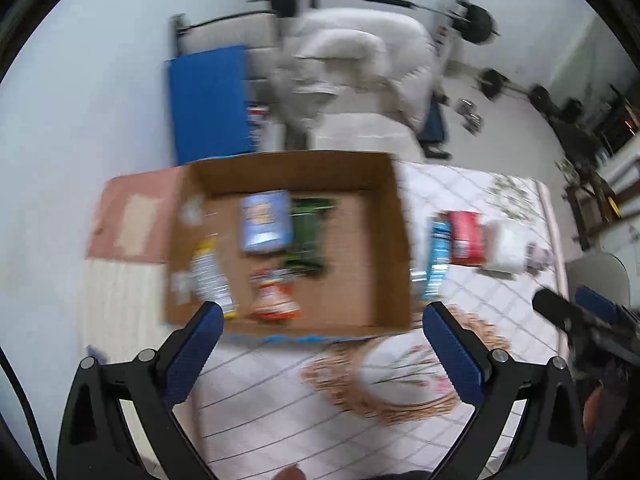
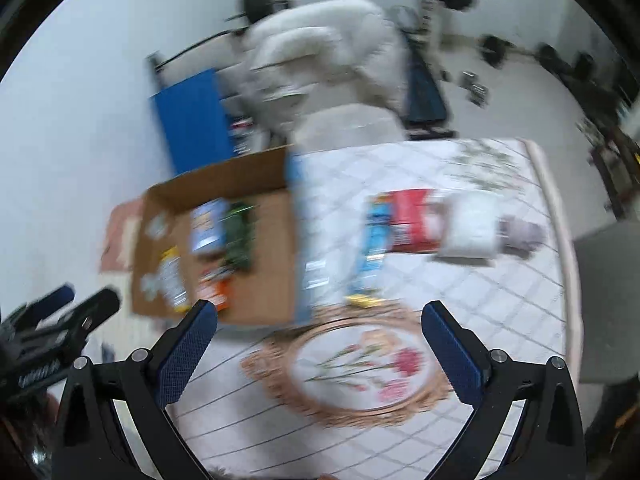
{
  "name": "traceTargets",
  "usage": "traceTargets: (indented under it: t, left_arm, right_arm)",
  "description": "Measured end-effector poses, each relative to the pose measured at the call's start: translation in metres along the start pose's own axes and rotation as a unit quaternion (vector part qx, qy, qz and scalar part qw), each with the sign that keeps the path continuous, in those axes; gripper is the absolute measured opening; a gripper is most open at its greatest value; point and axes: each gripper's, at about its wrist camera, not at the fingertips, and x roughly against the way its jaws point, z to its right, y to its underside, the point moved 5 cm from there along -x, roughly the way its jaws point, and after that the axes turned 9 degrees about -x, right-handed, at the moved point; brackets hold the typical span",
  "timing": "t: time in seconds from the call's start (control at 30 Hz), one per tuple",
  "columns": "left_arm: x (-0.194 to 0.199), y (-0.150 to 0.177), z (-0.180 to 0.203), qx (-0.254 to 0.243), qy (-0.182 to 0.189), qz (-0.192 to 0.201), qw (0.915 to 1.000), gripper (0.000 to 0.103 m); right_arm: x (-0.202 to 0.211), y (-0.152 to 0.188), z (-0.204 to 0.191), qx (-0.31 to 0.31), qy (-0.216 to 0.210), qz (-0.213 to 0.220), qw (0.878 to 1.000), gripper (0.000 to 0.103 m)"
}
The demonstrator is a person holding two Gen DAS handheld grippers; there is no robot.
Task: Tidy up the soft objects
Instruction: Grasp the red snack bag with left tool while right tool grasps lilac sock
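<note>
An open cardboard box (image 1: 384, 216) stands on the quilted table and holds several soft packets: a blue one (image 1: 266, 220), a dark green one (image 1: 308, 236), an orange-red one (image 1: 274, 300) and a white-yellow one (image 1: 210, 276). My left gripper (image 1: 324, 320) hangs open and empty above the box's near edge. Right of the box lie a light blue packet (image 2: 374, 248), a red packet (image 2: 414, 220), a white packet (image 2: 470, 224) and a small grey bundle (image 2: 524, 234). My right gripper (image 2: 320, 316) is open and empty above a round flowered mat (image 2: 360, 372). Both views are motion-blurred.
The white quilted tablecloth (image 2: 500, 300) covers the table. A pink flap or mat (image 1: 132, 220) lies left of the box. Behind the table are a blue panel (image 1: 208, 100), a pale puffy jacket (image 1: 360, 60) on a chair, and a barbell rack (image 1: 472, 20).
</note>
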Motion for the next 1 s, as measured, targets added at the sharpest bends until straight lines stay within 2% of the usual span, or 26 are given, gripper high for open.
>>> traceTargets:
  t: [0.1, 0.27, 0.33, 0.43, 0.47, 0.53, 0.6, 0.63, 0.67, 0.7, 0.77, 0.87, 0.93, 1.0]
  left_arm:
    - [-0.036, -0.034, 0.063, -0.042, 0.032, -0.026, 0.9982, 0.102]
    - [-0.123, -0.086, 0.154, -0.092, 0.062, -0.098, 0.9890, 0.101]
    - [-0.158, -0.100, 0.178, -0.100, 0.057, -0.126, 0.9854, 0.086]
    - [-0.213, -0.110, 0.203, -0.107, 0.055, -0.178, 0.9766, 0.080]
    - [-0.224, -0.109, 0.206, -0.107, 0.054, -0.188, 0.9749, 0.080]
    - [-0.248, -0.108, 0.212, -0.114, 0.043, -0.205, 0.9711, 0.080]
    - [-0.262, -0.105, 0.212, -0.121, 0.029, -0.216, 0.9685, 0.080]
    - [-0.267, -0.104, 0.213, -0.123, 0.024, -0.219, 0.9676, 0.080]
    - [-0.272, -0.102, 0.214, -0.123, 0.024, -0.223, 0.9668, 0.080]
    - [-0.277, -0.100, 0.215, -0.121, 0.025, -0.228, 0.9659, 0.080]
    - [-0.283, -0.098, 0.218, -0.119, 0.028, -0.235, 0.9643, 0.080]
    - [-0.291, -0.093, 0.225, -0.125, 0.036, -0.247, 0.9603, 0.080]
    - [-0.296, -0.092, 0.229, -0.129, 0.034, -0.254, 0.9580, 0.080]
    - [-0.303, -0.091, 0.232, -0.125, 0.036, -0.262, 0.9562, 0.080]
  right_arm:
    - [-0.018, -0.038, 0.080, -0.054, 0.039, -0.012, 0.998, 0.103]
    - [-0.055, -0.082, 0.191, -0.116, 0.068, -0.053, 0.989, 0.103]
    - [-0.070, -0.092, 0.225, -0.136, 0.073, -0.066, 0.986, 0.103]
    - [-0.093, -0.109, 0.266, -0.137, 0.084, -0.075, 0.984, 0.103]
    - [-0.101, -0.113, 0.273, -0.127, 0.091, -0.080, 0.984, 0.103]
    - [-0.117, -0.120, 0.278, -0.065, 0.099, -0.093, 0.989, 0.103]
    - [-0.141, -0.123, 0.278, 0.046, 0.144, -0.122, 0.981, 0.103]
    - [-0.148, -0.121, 0.275, 0.077, 0.157, -0.128, 0.976, 0.103]
    - [-0.160, -0.119, 0.272, 0.135, 0.176, -0.139, 0.965, 0.103]
    - [-0.166, -0.118, 0.272, 0.160, 0.183, -0.146, 0.959, 0.103]
    - [-0.188, -0.111, 0.266, 0.231, 0.194, -0.167, 0.939, 0.103]
    - [-0.215, -0.104, 0.263, 0.298, 0.201, -0.181, 0.915, 0.101]
    - [-0.229, -0.102, 0.265, 0.298, 0.195, -0.198, 0.913, 0.091]
    - [-0.242, -0.102, 0.273, 0.255, 0.179, -0.226, 0.923, 0.061]
